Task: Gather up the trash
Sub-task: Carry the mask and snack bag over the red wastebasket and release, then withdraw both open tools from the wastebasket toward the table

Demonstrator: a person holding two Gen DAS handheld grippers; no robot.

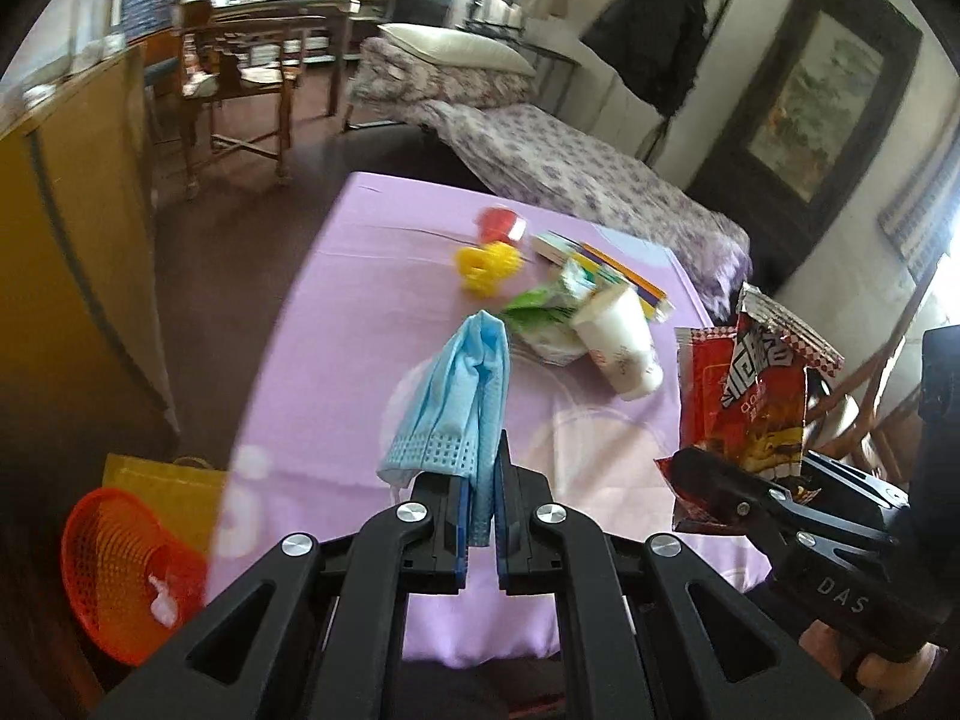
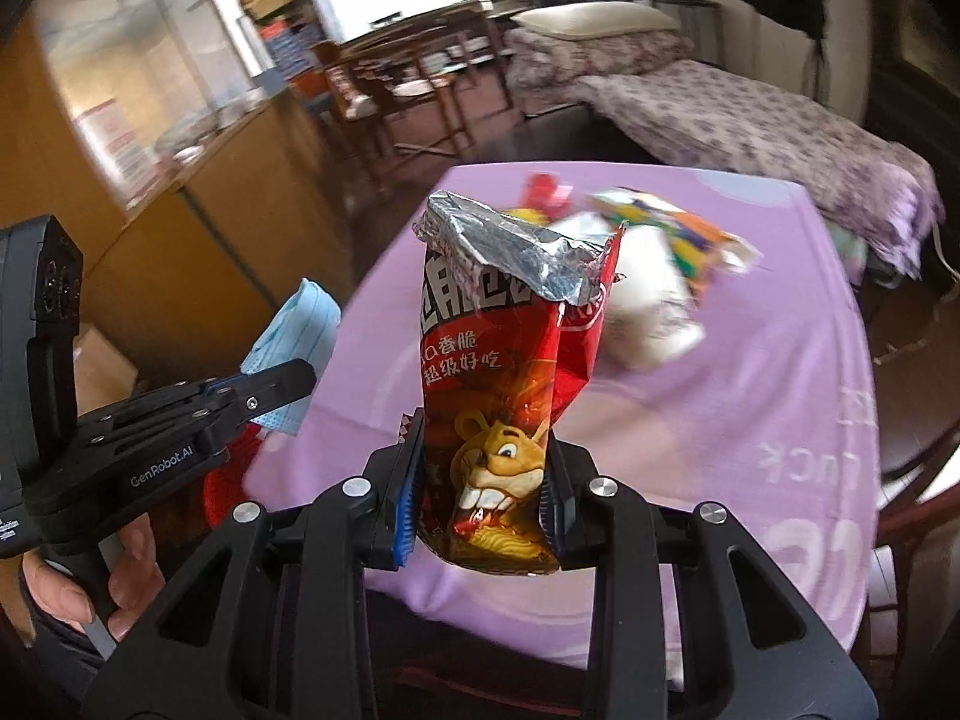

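My left gripper [image 1: 480, 480] is shut on a blue face mask [image 1: 456, 390] and holds it above the near edge of the purple-clothed table [image 1: 336, 312]; the mask also shows in the right wrist view [image 2: 300, 324]. My right gripper [image 2: 483, 480] is shut on a red snack bag [image 2: 510, 360] with a torn foil top, held upright above the table; the bag shows in the left wrist view [image 1: 756, 396]. On the table lie a white paper cup [image 1: 624, 342] on its side and a green-white wrapper [image 1: 546, 312].
An orange basket [image 1: 126, 576] holding a white scrap stands on the floor left of the table, beside a yellow bag [image 1: 162, 480]. Yellow toys [image 1: 486, 264], a red object [image 1: 501, 225] and colourful books [image 1: 606, 264] lie further back. A bed, chairs and a wooden cabinet surround the table.
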